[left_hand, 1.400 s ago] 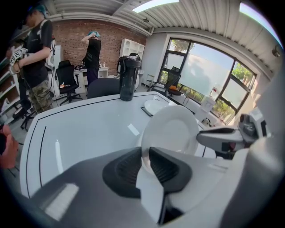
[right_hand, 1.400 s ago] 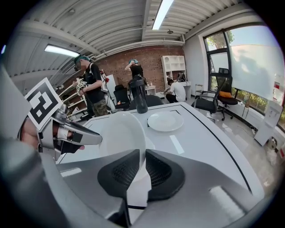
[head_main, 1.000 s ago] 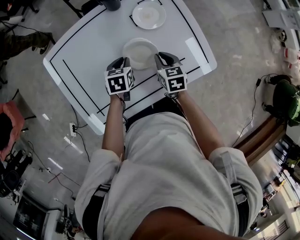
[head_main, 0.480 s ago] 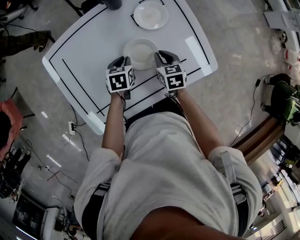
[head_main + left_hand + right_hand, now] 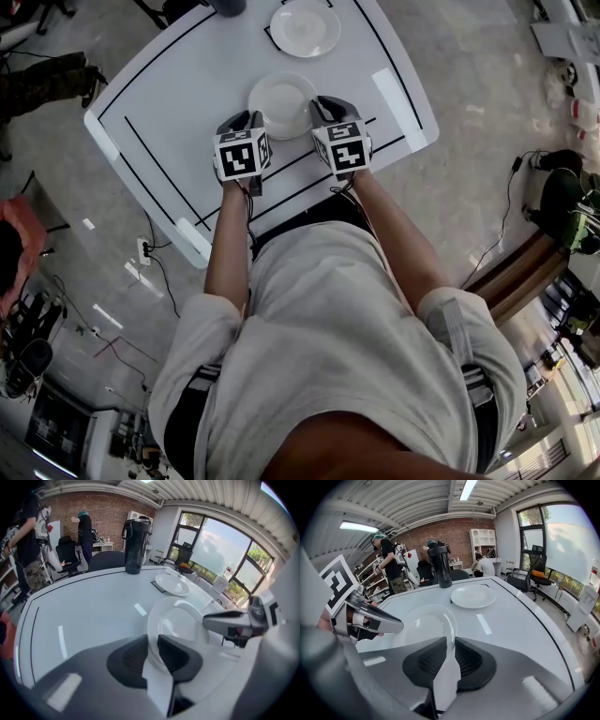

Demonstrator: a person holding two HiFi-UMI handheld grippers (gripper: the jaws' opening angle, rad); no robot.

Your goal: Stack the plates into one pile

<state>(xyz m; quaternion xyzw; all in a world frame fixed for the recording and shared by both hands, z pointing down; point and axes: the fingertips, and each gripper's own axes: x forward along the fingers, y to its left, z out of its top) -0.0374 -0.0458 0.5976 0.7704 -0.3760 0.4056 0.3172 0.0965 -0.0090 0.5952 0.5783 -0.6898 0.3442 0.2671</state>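
A white plate (image 5: pixel 281 101) is held by its rim from both sides over the near half of the white table (image 5: pixel 178 103). My left gripper (image 5: pixel 247 128) is shut on its left rim (image 5: pixel 152 644). My right gripper (image 5: pixel 322 112) is shut on its right rim (image 5: pixel 450 646). A second white plate (image 5: pixel 305 26) lies flat on the table farther back, also seen in the left gripper view (image 5: pixel 172 584) and the right gripper view (image 5: pixel 473 596). Whether the held plate touches the table I cannot tell.
A tall dark bottle (image 5: pixel 439 564) stands at the table's far edge, just left of the far plate. Black lines and white tape strips (image 5: pixel 392 96) mark the tabletop. People and office chairs are beyond the table. Cables run over the floor (image 5: pixel 150 272) at the left.
Both grippers keep their hold on the plate. The plate and grippers have barely shifted; the right side has sunk very slightly.
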